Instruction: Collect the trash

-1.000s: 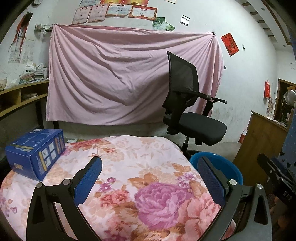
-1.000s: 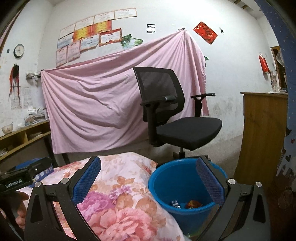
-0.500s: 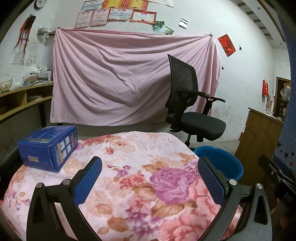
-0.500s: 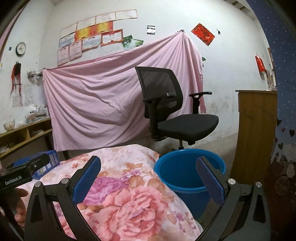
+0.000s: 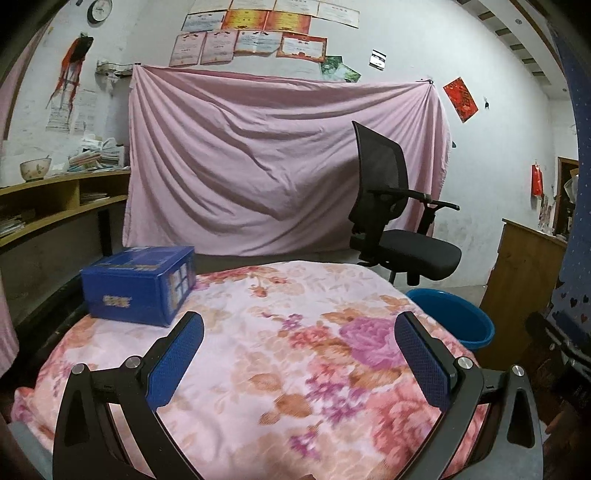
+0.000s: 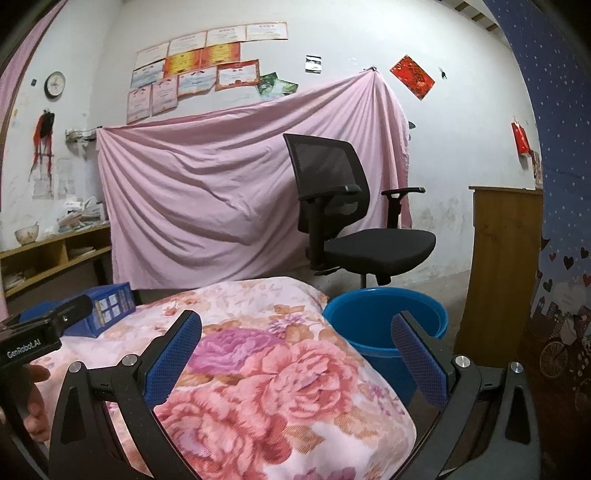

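Floral blanket (image 5: 280,354) fills mid-frame with only a blue box (image 5: 138,284) at left, bucket (image 6: 386,325) lower right; left gripper (image 5: 299,354) and right gripper (image 6: 295,354) both spread, empty, so collecting looks nearly finished

a pink sheet (image 5: 280,166) hangs across a stained white wall (image 5: 406,40) beneath rows of certificates (image 5: 266,33) and a clock (image 6: 54,84). a black mesh office chair (image 6: 351,218) stands before it; wooden shelves (image 5: 55,199) left, wooden cabinet (image 6: 502,258) right.

left gripper (image 5: 299,356) pulled back, blue box (image 5: 138,286) farther ahead, right gripper (image 6: 295,356) raised
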